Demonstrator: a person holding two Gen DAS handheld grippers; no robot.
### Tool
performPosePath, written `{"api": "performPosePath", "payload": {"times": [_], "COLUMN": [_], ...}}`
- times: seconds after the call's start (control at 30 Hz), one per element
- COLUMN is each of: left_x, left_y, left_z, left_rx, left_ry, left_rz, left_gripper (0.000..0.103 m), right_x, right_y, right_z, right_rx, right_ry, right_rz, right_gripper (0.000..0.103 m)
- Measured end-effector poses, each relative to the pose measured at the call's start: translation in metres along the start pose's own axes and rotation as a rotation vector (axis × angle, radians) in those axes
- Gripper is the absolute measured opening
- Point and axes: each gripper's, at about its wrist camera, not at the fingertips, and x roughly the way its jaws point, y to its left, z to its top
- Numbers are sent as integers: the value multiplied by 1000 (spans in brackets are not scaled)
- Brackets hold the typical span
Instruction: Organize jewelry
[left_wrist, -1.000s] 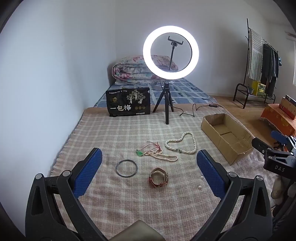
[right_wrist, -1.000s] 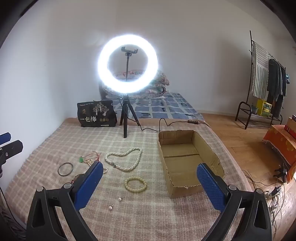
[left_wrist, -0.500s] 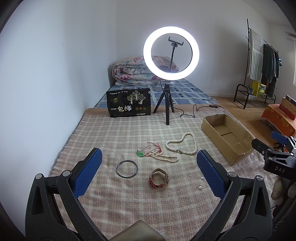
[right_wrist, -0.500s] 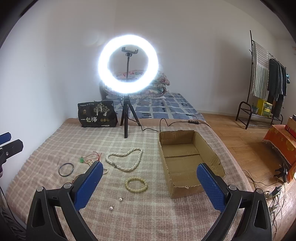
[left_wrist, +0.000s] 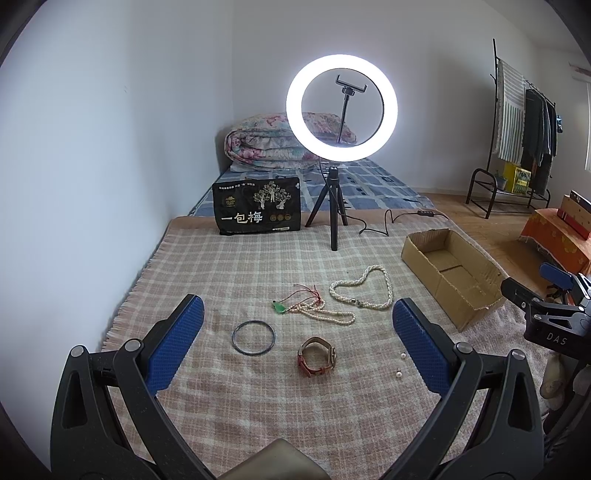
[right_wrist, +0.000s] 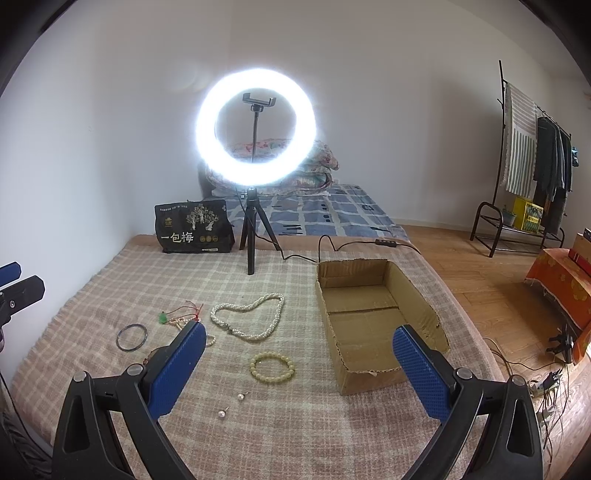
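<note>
Jewelry lies on a plaid blanket. The left wrist view shows a dark bangle (left_wrist: 253, 338), a red-strapped watch (left_wrist: 316, 357), a green pendant on a bead string (left_wrist: 314, 312), a pearl necklace (left_wrist: 364, 288) and two pearl earrings (left_wrist: 400, 365). The right wrist view shows the pearl necklace (right_wrist: 249, 319), a yellow bead bracelet (right_wrist: 272, 367), the earrings (right_wrist: 231, 405), the bangle (right_wrist: 132, 336) and an empty cardboard box (right_wrist: 373, 317). My left gripper (left_wrist: 295, 349) is open and empty above the watch. My right gripper (right_wrist: 295, 369) is open and empty above the bracelet.
A lit ring light on a tripod (left_wrist: 334, 206) stands behind the jewelry, its cable running right. A black snack bag (left_wrist: 257, 210) leans at the blanket's far edge. The box (left_wrist: 448, 271) sits at the blanket's right edge. A clothes rack (right_wrist: 532, 166) stands far right.
Both views have shifted only slightly. The jewelry and box have not moved, and both grippers stay open.
</note>
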Motion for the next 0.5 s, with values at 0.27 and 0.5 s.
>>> {"api": "performPosePath", "payload": {"times": [0.27,0.5], "left_x": [-1,-6], "left_y": [0,1], "left_z": [3,12], "left_rx": [0,-3], "left_ry": [-2,-1], "left_rz": [1,1], "left_gripper": [103,103], "right_x": [0,0], "right_y": [0,0], "right_z": [1,0], "right_rx": [-1,0], "right_ry": [-1,-1], "right_rz": [0,0], "right_gripper": [102,102]}}
